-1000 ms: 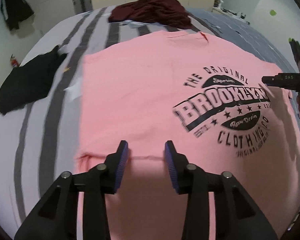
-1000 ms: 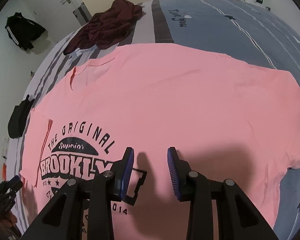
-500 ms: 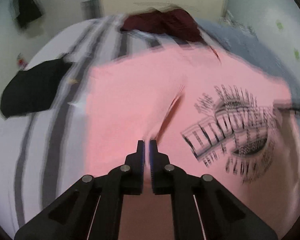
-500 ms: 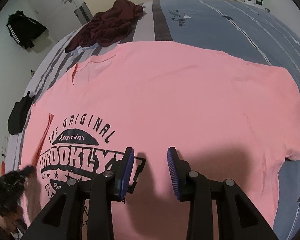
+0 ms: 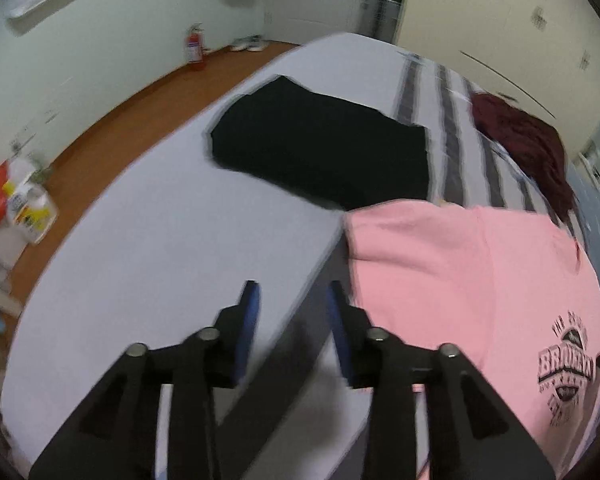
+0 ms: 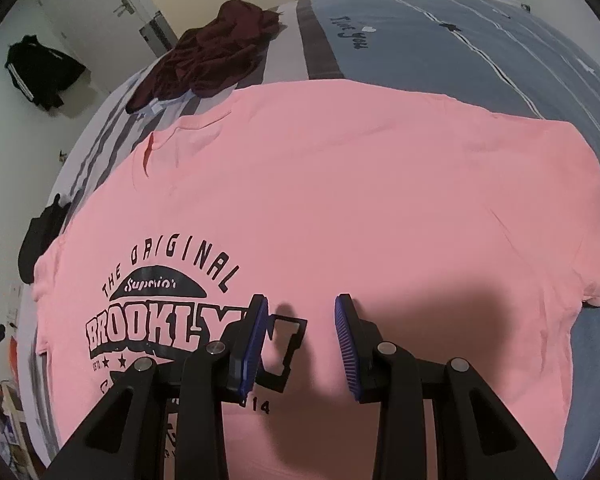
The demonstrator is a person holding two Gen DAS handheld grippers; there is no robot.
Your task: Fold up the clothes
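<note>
A pink T-shirt (image 6: 340, 200) with a dark printed logo lies spread flat, print up, on a bed (image 5: 148, 240) with a pale and grey striped cover. No fold shows in it yet, so the job appears to be at its start — the shirt laid out and smoothed, the first fold not made.

The right gripper (image 6: 300, 340) hangs just above the lower middle of the shirt, beside the logo. Its blue-padded fingers stand apart with nothing between them.

The left gripper (image 5: 292, 320) is off the shirt, over bare bedcover just beside the shirt's edge. Its jaws are opening, and nothing is between them. This view is blurred.

The next move likely calls for each gripper to come down on an edge or sleeve of the shirt, pinch the cloth, and carry it across toward the middle. The left one would first need to reach the near edge of the shirt.

Around the shirt: a black garment (image 5: 324, 148) lies on the bed near the shirt's corner, possibly touching it — the blur makes that hard to tell. A heap of dark red clothing (image 6: 216, 52) sits near the neckline. Neither lies on the shirt, but both crowd the space a fold might need. On the floor by the wall stand a red fire extinguisher (image 5: 194, 46) and some bottles (image 5: 28, 208).
</note>
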